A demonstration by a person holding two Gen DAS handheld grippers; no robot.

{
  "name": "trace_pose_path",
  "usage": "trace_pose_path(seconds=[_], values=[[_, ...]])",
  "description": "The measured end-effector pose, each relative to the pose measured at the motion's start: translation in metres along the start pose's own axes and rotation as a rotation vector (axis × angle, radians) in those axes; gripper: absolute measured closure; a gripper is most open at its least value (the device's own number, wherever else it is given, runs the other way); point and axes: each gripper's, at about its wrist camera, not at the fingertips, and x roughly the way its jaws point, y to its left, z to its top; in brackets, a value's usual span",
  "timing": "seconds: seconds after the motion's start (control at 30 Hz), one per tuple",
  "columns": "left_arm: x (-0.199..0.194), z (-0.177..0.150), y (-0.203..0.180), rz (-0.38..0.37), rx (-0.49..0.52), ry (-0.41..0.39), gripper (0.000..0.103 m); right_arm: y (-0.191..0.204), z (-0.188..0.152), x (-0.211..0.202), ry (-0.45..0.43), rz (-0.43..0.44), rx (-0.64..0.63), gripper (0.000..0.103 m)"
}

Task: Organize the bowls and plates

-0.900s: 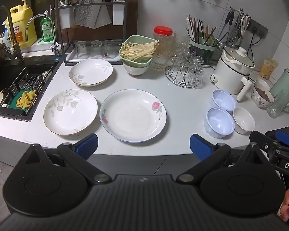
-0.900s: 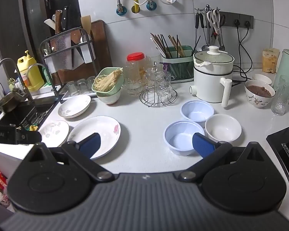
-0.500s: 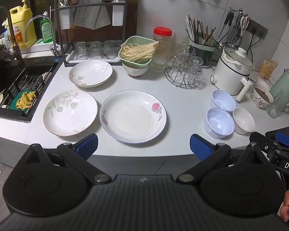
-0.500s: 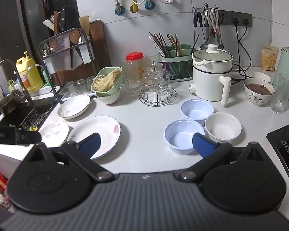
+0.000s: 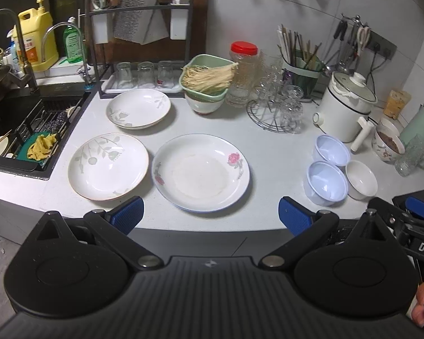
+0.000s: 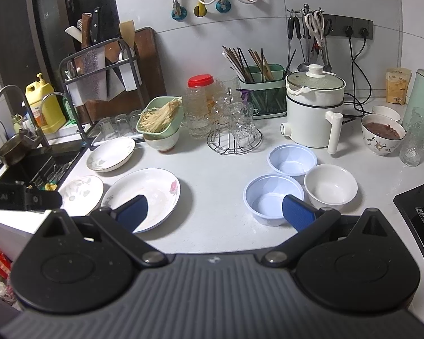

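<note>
fingers of right gripper, wide & empty like left gripper, hide pt of rose plate & blue bowl.

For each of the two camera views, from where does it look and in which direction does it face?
Left wrist: on the left gripper, angled down at the rose plate; both open fingers show, plus the right gripper and fingertips at the right edge.
Right wrist: on the right gripper, angled down over the blue bowl; both open fingers show, the left gripper at the left edge.
Shared: rose plate, bowls, white cooker.
</note>
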Motion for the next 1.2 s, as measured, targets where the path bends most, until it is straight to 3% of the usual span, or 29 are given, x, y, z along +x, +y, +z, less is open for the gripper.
trace_pose_path(seconds=[1.2], values=[[-0.014, -0.005, -0.013, 0.004, 0.005, -0.023, 0.000, -0.005, 0.007, -0.004, 0.002, 0.010, 0.006, 0.000]])
